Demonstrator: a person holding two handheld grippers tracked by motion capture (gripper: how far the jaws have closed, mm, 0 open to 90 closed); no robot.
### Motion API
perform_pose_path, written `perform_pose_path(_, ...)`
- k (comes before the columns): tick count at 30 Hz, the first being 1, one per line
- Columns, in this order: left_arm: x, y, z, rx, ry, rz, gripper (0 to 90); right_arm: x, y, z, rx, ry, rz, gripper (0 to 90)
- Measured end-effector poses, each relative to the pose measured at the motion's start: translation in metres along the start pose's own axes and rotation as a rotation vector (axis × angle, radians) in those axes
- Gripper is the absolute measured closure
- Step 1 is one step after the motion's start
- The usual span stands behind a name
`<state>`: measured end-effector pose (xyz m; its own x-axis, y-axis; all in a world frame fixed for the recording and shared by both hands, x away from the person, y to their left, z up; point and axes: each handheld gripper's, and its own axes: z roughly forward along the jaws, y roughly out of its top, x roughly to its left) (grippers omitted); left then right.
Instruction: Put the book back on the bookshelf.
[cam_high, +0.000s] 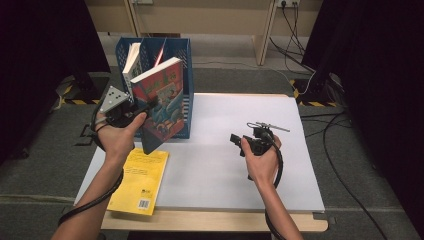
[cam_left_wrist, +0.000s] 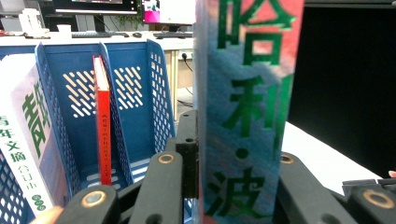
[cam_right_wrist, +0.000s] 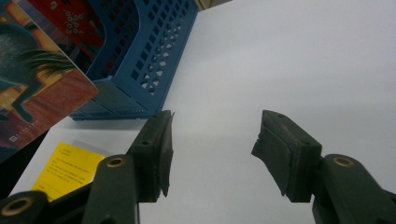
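At left, the left gripper (cam_high: 131, 111) is clamped on the spine of a thick, stiff, glossy-covered paperback (cam_high: 161, 102) held before the blue file rack (cam_high: 181, 55); likely heavy, slippery. Right gripper (cam_right_wrist: 212, 156) stands apart, empty.
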<state>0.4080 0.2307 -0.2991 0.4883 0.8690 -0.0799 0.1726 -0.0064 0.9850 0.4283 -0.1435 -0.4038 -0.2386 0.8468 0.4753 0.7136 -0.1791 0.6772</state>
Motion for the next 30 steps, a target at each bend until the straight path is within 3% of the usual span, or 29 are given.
perform_pose_path(4, 0.001, 0.002, 0.001, -0.002, 0.004, 0.001, 74.3, 0.001, 0.004, 0.002, 0.094, -0.013, 0.036, 45.7)
perform_pose_path(8, 0.002, 0.004, 0.002, -0.005, 0.006, 0.0, 74.3, 0.004, 0.006, 0.005, 0.12, -0.015, 0.018, 46.3)
perform_pose_path(11, 0.002, 0.007, 0.003, -0.007, 0.007, 0.001, 74.3, 0.004, 0.007, 0.006, 0.194, -0.003, 0.063, 51.5)
perform_pose_path(13, 0.002, 0.009, 0.004, -0.009, 0.009, 0.003, 74.3, 0.004, 0.008, 0.006, 0.207, 0.007, 0.072, 52.2)
perform_pose_path(16, 0.003, 0.011, 0.006, -0.01, 0.013, 0.006, 74.3, 0.005, 0.007, 0.007, 0.178, 0.022, 0.043, 51.9)
perform_pose_path(23, 0.005, 0.015, 0.01, -0.013, 0.02, 0.009, 74.3, 0.007, -0.001, 0.013, 0.106, -0.082, -0.105, 53.8)
perform_pose_path(26, 0.006, 0.017, 0.013, -0.008, 0.022, 0.008, 74.3, 0.006, -0.003, 0.014, 0.122, -0.114, -0.151, 54.9)
perform_pose_path(30, 0.008, 0.018, 0.016, -0.006, 0.021, 0.0, 74.3, 0.006, -0.004, 0.013, 0.172, -0.117, -0.156, 61.8)
